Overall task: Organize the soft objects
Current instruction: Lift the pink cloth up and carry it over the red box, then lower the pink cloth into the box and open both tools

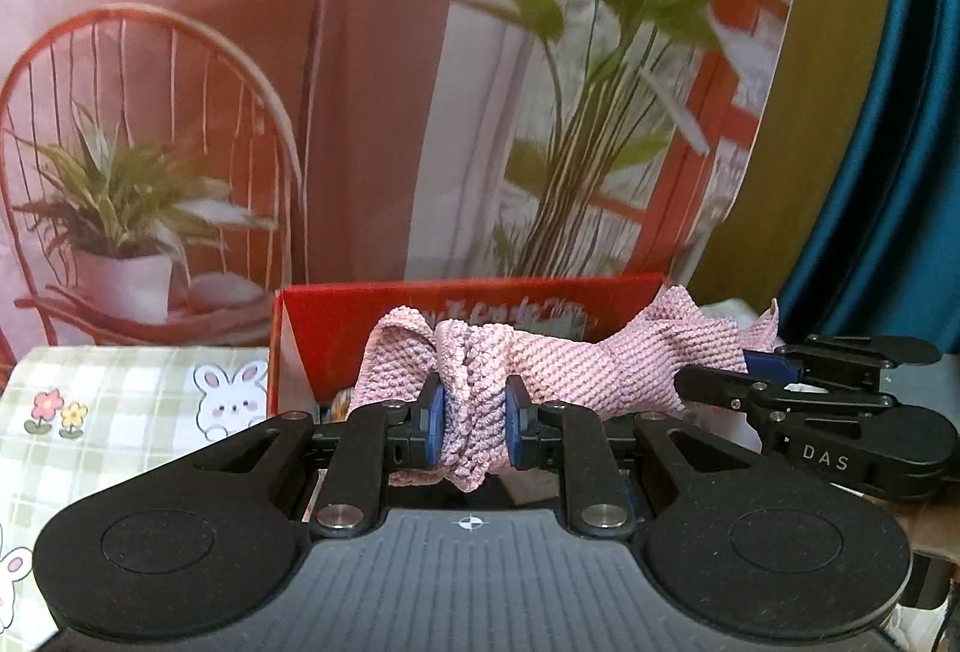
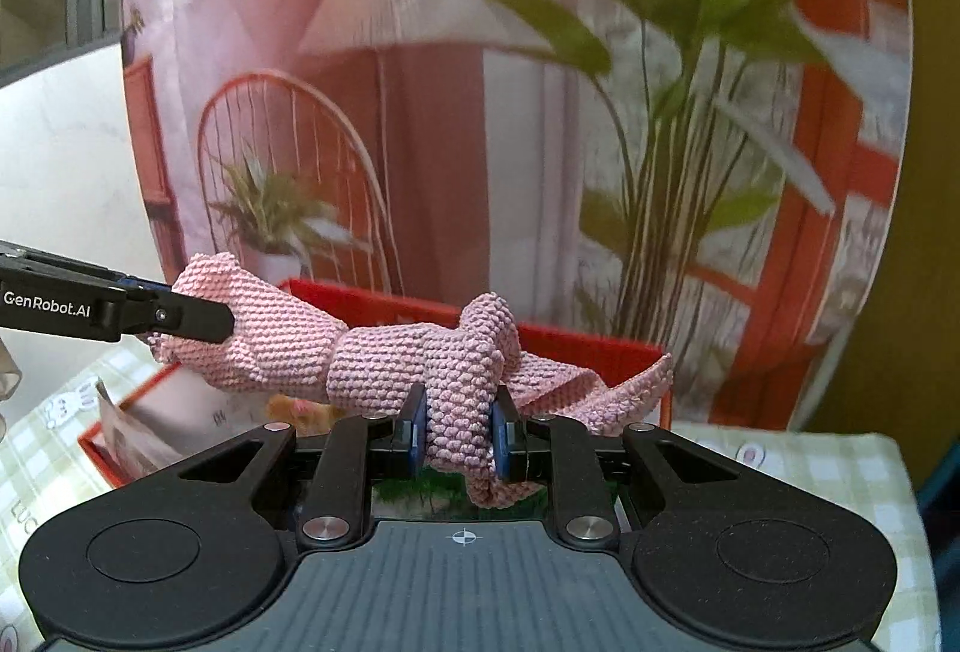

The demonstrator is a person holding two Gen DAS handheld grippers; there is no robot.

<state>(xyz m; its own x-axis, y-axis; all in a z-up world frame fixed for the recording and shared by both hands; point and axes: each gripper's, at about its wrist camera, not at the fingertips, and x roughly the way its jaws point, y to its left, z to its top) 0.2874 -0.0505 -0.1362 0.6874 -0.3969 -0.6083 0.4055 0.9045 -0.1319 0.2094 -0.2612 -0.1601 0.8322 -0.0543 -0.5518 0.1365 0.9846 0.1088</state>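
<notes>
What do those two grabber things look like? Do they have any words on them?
Both are matte black. The left gripper and right gripper each have a wide body with two round discs, silver screws, jointed bars and blue finger pads. A small white crosshair mark sits on the ribbed grey middle. Seen from the side, one reads "GenRobot.AI", the other "DAS".

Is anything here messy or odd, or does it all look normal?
Only the pink knitted cloth looks untidy: it is bunched and twisted, stretched between the left gripper and the right gripper, each pinching a scrunched wad. It hangs above the open red cardboard box. Nothing looks spilled or damaged.
</notes>
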